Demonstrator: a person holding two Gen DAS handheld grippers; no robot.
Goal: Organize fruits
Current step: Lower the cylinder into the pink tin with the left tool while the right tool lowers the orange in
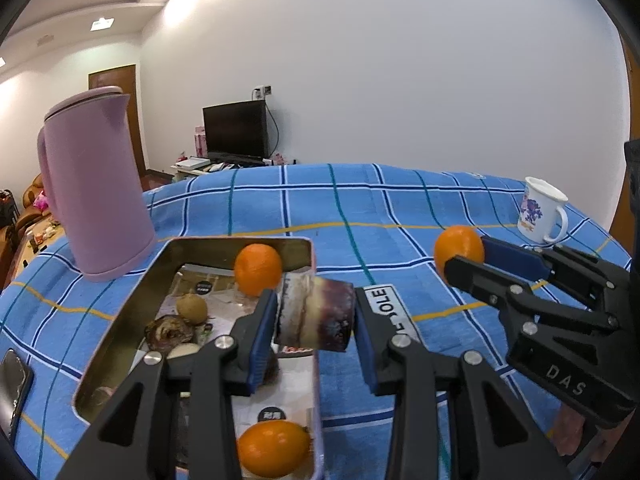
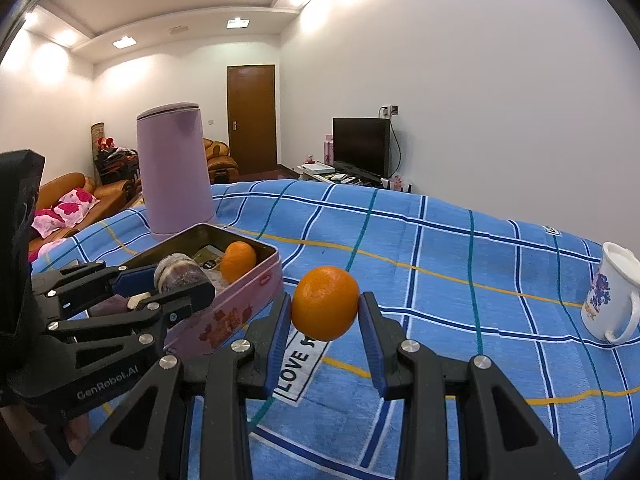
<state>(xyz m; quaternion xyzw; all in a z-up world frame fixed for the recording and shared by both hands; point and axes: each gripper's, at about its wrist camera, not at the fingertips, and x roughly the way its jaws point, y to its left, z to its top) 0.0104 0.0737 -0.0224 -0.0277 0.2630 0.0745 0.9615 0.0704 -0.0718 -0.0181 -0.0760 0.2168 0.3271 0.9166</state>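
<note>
— Tongs? Left tongs [image 1: 314, 316] pinch a purple-and-cream cut fruit chunk [image 1: 316, 314] above the pink metal tin [image 2: 256, 292]; right tongs [image 2: 324, 312] pinch a round orange [image 2: 325, 302] beside the tin.

— Next?

— Probably lower both into the tin, then release.

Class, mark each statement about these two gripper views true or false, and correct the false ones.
1. The right gripper holds an orange above the cloth. True.
2. The left gripper is empty. False: it grips a purple cut chunk.
3. The tin contains an orange. True.
4. The white mug lies on its side. False: it stands upright.
5. The lilac jug stands inside the tin. False: it stands behind it, on the cloth.
</note>
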